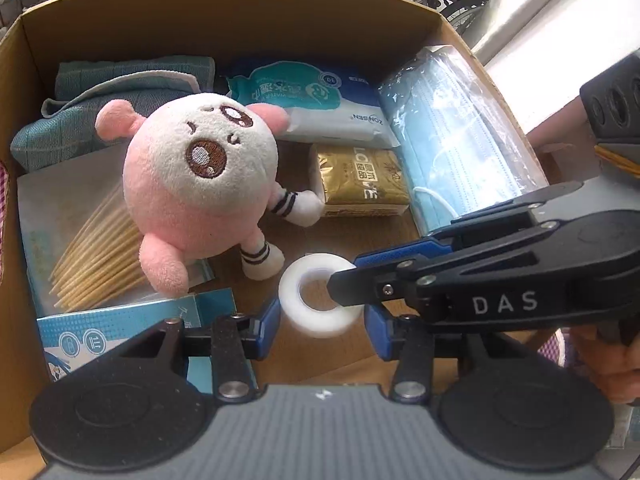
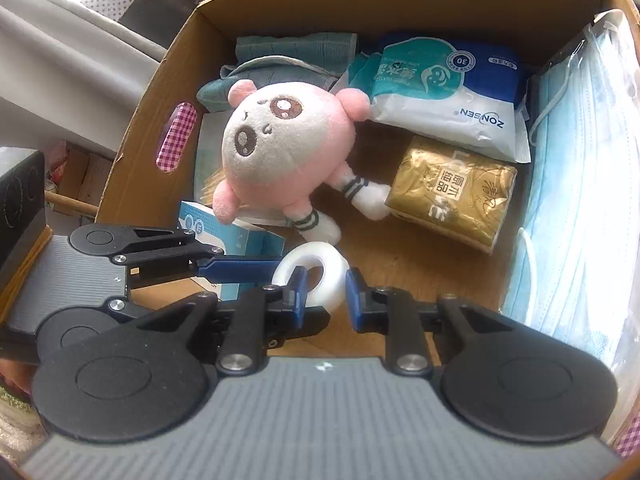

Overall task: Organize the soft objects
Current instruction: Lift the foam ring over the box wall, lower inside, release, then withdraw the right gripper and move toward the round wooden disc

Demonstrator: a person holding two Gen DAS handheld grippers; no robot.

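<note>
- The white tape roll (image 1: 320, 295) lies between my left gripper (image 1: 322, 330) fingers, its hole facing up toward me; being a ring, it has no long axis.
- It looks smooth, matte and doughnut-shaped.
- My right gripper (image 2: 326, 294) is clenched on the ring's wall, one finger through the hole.
- Left pads flank it; I cannot tell whether they press.
- Beyond the fingertips, a fuzzy pink plush (image 1: 196, 184) lies in the cardboard box (image 1: 240, 12).

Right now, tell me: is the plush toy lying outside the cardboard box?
No, the plush toy lies inside the cardboard box.
</note>
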